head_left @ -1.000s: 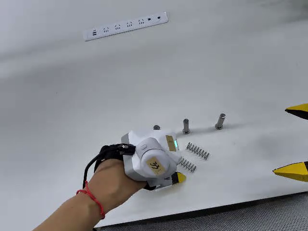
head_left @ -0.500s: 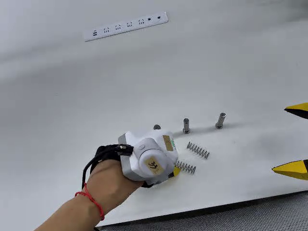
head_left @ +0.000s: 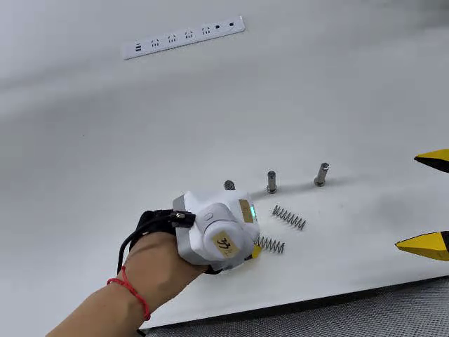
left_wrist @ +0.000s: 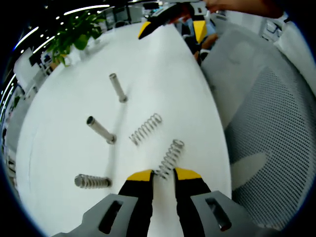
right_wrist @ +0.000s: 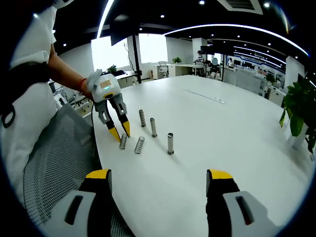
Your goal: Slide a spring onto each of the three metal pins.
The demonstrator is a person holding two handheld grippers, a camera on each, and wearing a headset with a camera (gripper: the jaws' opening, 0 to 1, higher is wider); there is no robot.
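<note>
Two pins [left_wrist: 101,129] bare; left tool [left_wrist: 163,174], jaws narrow, straddles near spring [left_wrist: 170,155] end; we pinch gently, squarely; right tool [right_wrist: 159,174] wide.

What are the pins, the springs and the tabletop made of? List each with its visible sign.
Pins: probably bare steel; grey, dull sheen.
Springs: silvery metal wire, coiled, glinting.
Tabletop: smooth white matt surface, perhaps laminate; cannot tell.
</note>
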